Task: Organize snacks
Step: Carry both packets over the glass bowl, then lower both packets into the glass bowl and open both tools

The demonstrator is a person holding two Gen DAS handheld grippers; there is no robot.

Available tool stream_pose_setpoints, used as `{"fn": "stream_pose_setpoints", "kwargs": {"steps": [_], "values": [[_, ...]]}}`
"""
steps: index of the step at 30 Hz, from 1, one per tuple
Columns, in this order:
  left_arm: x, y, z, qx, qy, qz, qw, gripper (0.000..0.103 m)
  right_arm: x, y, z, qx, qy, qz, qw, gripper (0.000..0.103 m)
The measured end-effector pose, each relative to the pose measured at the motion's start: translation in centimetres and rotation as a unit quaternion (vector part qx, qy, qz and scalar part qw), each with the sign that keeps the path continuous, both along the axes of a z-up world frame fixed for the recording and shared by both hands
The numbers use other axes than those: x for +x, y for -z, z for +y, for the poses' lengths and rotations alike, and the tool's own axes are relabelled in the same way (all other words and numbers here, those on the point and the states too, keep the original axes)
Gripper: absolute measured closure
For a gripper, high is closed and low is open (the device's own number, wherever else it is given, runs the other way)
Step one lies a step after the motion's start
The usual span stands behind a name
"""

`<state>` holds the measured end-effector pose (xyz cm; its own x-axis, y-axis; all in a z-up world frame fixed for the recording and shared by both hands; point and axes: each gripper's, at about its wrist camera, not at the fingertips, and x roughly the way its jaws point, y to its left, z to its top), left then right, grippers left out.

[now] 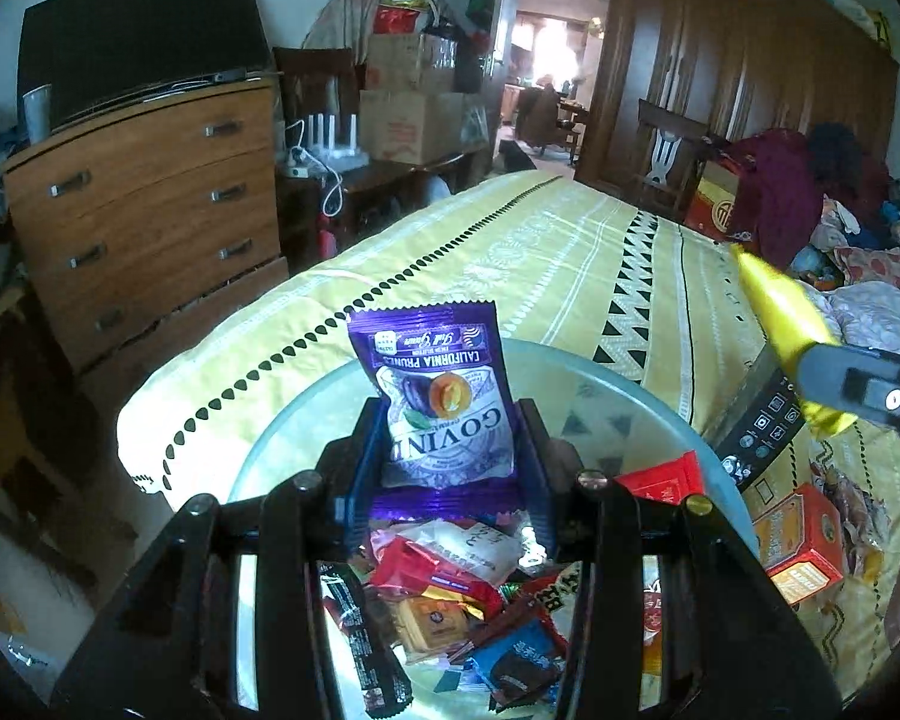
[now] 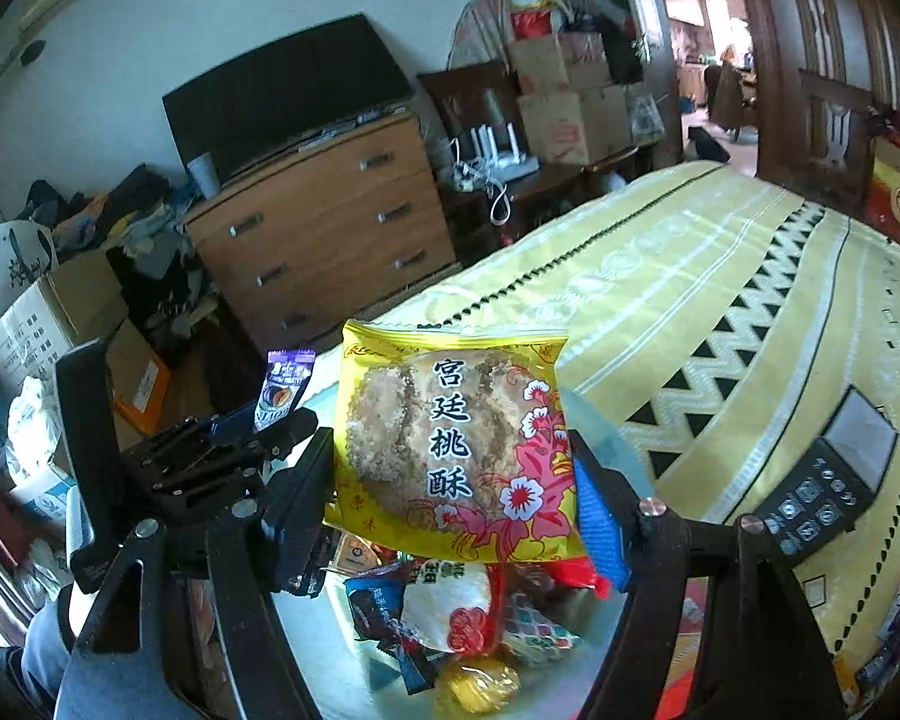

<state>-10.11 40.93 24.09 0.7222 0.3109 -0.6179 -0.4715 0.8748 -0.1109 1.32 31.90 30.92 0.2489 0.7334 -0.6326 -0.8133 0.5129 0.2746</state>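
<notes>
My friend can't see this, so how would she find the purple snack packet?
Find the bed with the yellow patterned cover, then the pale round bowl of mixed snacks at its near end. Above it, the left gripper pinches the purple packet, the only one showing a halved prune; the right gripper's packet is yellow.

Lots of room on the bed, a crowded bowl below

The yellow bed cover [image 2: 678, 276] ahead of me is wide and bare, so I can pass there. The bowl [image 1: 642, 414] under my grippers is full of snack packs. A black box [image 2: 828, 480] and an orange box [image 1: 801, 540] lie on the right. The dresser [image 1: 144, 210] blocks the left.
</notes>
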Motion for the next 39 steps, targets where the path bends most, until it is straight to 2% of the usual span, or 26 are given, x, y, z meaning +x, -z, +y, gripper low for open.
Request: {"fn": "stream_pose_setpoints", "kwargs": {"steps": [39], "values": [[-0.2,0.6,1.7,-0.011,0.005,0.010,0.9999,0.060,0.0,2.6,1.8,-0.031,-0.011,0.008,0.999,0.027]]}}
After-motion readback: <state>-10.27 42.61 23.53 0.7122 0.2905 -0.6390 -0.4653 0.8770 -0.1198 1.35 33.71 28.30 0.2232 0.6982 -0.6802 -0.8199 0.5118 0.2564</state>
